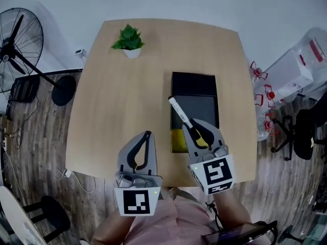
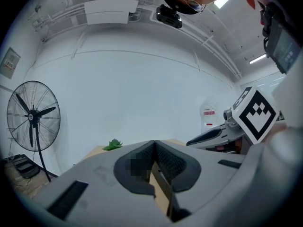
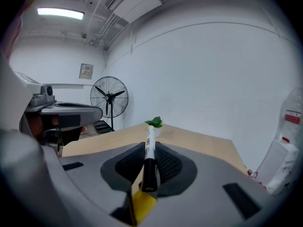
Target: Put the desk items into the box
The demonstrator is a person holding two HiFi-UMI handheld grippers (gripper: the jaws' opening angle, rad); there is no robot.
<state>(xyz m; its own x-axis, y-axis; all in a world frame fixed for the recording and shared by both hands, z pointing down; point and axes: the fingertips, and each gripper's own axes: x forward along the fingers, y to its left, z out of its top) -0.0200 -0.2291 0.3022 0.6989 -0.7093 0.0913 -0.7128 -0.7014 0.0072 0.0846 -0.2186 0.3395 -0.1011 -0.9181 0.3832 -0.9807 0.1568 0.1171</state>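
Small potted plant (image 1: 129, 41) stands upright near the far left corner of the tabletop (image 1: 117, 111). Pedestal fan (image 1: 19, 45) stands on plank floor (image 1: 36, 137) at left. Black office chair (image 1: 301, 129) and translucent storage bins (image 1: 301, 65) are at right.

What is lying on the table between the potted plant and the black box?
Nothing: in the head view, only bare tabletop separates the potted plant from the black box.

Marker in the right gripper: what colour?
The marker is white with a black end; clearest in right gripper view.
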